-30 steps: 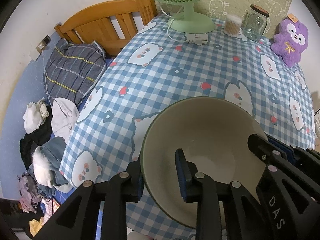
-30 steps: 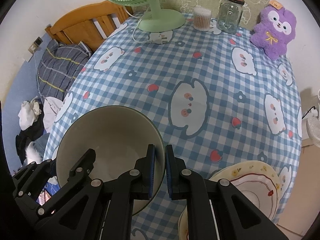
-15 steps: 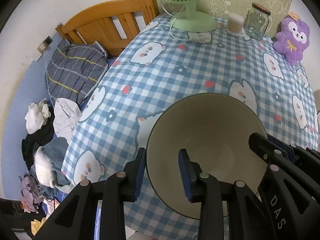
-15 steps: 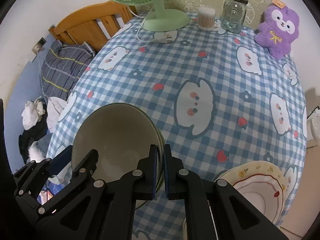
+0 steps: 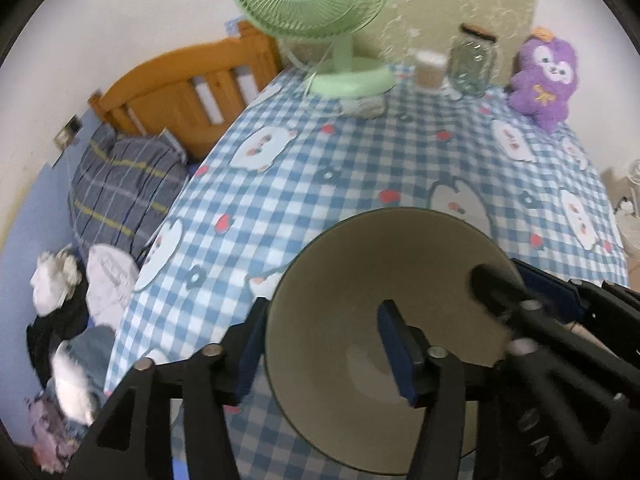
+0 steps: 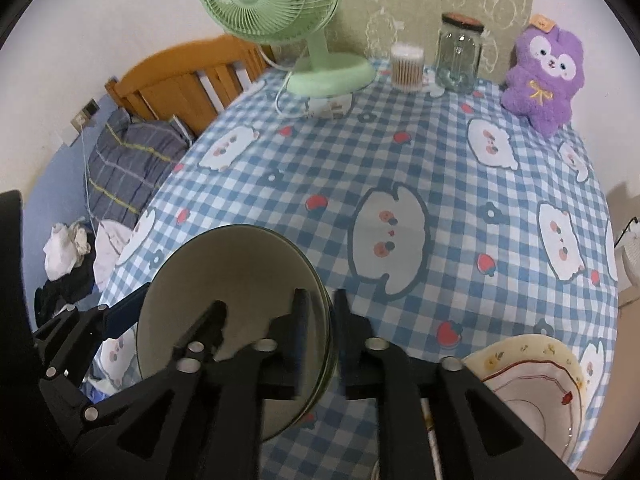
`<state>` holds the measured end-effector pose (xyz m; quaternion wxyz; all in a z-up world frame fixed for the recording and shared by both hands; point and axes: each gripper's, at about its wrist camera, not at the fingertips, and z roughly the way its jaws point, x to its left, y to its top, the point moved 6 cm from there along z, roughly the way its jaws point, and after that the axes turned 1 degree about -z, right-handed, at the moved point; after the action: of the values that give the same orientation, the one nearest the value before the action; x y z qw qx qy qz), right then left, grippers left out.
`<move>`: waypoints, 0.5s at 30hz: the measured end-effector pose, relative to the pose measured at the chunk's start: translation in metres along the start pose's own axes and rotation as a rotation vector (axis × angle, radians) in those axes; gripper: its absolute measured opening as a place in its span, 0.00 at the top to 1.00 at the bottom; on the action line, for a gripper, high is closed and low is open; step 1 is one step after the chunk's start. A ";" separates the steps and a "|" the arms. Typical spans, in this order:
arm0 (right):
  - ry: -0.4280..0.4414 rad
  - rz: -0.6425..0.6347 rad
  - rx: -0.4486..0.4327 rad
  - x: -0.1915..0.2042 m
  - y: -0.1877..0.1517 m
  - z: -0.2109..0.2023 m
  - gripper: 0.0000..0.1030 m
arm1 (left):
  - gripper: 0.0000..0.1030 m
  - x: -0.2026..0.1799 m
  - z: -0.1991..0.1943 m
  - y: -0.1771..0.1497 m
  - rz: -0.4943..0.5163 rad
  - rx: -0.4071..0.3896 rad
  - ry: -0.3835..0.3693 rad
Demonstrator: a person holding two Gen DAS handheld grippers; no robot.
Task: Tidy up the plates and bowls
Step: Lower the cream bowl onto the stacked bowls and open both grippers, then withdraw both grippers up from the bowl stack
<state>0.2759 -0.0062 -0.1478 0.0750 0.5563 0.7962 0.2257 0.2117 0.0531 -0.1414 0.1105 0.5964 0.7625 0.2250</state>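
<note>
A large beige bowl with a dark green rim [image 5: 384,276] is held above the near edge of the checked table [image 5: 360,168]. My left gripper [image 5: 320,344] stands open around the bowl's left rim, with one finger outside and one inside, and a wide gap between the pads. My right gripper [image 6: 320,320] is shut on the right rim of the same bowl [image 6: 232,292]. The right gripper's fingers [image 5: 532,304] also show at the bowl's right edge in the left wrist view. A cream plate with a flower pattern [image 6: 532,384] lies at the table's near right corner.
At the back of the table stand a green fan [image 6: 316,52], a cotton swab box [image 6: 407,67], a glass jar [image 6: 458,56] and a purple plush toy [image 6: 540,80]. A wooden bed frame [image 6: 192,80] and piled clothes [image 6: 132,168] lie to the left.
My left gripper has opened wider around the bowl's rim. The bowl has lifted and tilted while my right gripper keeps hold of it. Both views now look further across the table.
</note>
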 end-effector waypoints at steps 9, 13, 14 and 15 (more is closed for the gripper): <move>-0.094 0.071 -0.176 -0.003 -0.011 -0.027 0.46 | 0.33 -0.003 -0.022 0.000 0.065 -0.149 -0.090; -0.116 0.125 -0.205 -0.001 -0.012 -0.058 0.38 | 0.32 -0.006 -0.053 0.005 0.102 -0.175 -0.124; -0.138 0.137 -0.222 -0.003 -0.013 -0.067 0.33 | 0.32 -0.008 -0.064 0.005 0.114 -0.197 -0.126; -0.166 0.138 -0.243 -0.003 -0.013 -0.076 0.28 | 0.29 -0.009 -0.078 0.004 0.130 -0.234 -0.128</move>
<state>0.2377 -0.0334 -0.0863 0.1915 0.6133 0.7140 0.2781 0.1830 0.0288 -0.0720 0.2130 0.6408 0.6821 0.2804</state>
